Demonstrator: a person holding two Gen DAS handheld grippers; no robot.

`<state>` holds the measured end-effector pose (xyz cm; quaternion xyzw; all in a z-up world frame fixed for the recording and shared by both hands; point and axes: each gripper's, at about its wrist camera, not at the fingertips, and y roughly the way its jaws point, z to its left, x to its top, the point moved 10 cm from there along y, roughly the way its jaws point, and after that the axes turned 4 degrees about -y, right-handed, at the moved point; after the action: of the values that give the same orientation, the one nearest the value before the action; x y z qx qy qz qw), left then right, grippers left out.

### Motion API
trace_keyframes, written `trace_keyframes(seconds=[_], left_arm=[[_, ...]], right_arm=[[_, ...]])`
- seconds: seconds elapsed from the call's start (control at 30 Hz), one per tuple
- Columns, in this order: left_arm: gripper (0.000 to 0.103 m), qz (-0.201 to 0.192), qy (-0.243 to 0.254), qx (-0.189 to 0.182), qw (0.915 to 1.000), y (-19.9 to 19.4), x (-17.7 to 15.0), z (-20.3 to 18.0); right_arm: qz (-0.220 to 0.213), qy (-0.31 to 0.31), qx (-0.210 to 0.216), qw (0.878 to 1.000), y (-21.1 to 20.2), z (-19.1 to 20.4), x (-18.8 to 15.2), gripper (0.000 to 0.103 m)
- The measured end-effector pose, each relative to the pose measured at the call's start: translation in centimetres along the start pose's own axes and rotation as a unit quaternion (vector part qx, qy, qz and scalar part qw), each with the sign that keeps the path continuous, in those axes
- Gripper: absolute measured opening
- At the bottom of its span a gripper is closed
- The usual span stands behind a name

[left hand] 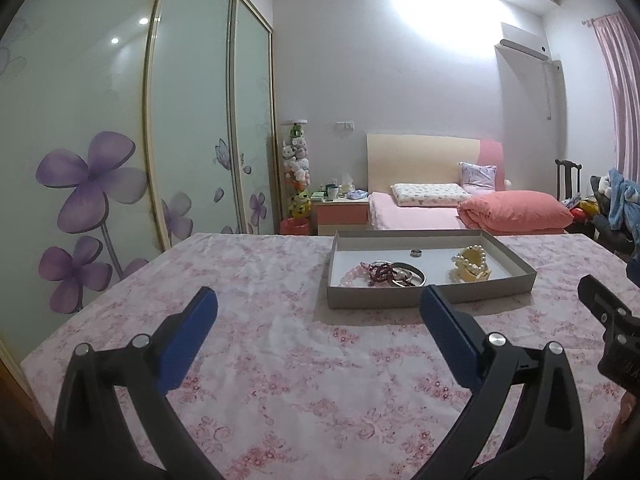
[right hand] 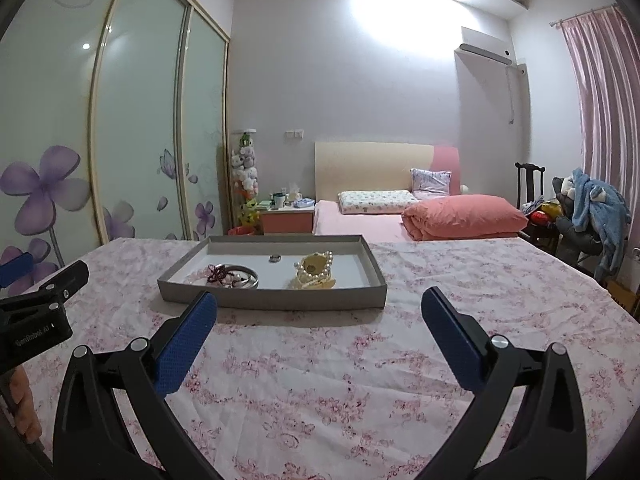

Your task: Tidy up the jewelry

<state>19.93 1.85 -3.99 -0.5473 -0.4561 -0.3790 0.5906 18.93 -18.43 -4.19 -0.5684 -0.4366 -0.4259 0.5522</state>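
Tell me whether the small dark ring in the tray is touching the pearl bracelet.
Apart. In the left wrist view, the ring lies alone on the white floor of the tray, with bare floor plainly showing between it and the pearl bracelet.

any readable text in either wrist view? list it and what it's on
"SenRobot AI": white print on the black body of the left gripper, seen at the left edge of the right wrist view; small, so the reading is my best guess.
Faint marks on the right gripper body at the right edge of the left wrist view: too blurred to read.
Nothing legible on the grey tray or the jewelry.
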Motion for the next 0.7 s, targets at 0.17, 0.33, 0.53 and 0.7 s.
trace_keyframes(seconds=[0.17, 0.33, 0.53, 0.7], left_arm=[[0.099, 0.0, 0.0, -0.003, 1.0, -0.03, -0.08, -0.2], [0.099, 0.001, 0.001, -0.007, 1.0, -0.09, -0.11, -0.31], [0.099, 0.006, 0.002, -0.009, 0.9999, -0.01, -0.22, -0.49], [0.099, 0.01, 0.003, -0.013, 0.9999, 0.12, -0.29, -0.68]], right_arm=[[-0.003, 0.005, -0.002, 1.0, -0.17, -0.48, 0.25, 0.101], [-0.003, 0.006, -0.001, 1.0, -0.17, -0.44, 0.31, 0.101], [-0.005, 0.006, 0.0, 1.0, -0.25, -0.51, 0.5, 0.101], [-0.004, 0.006, 0.0, 1.0, -0.26, -0.47, 0.56, 0.101]])
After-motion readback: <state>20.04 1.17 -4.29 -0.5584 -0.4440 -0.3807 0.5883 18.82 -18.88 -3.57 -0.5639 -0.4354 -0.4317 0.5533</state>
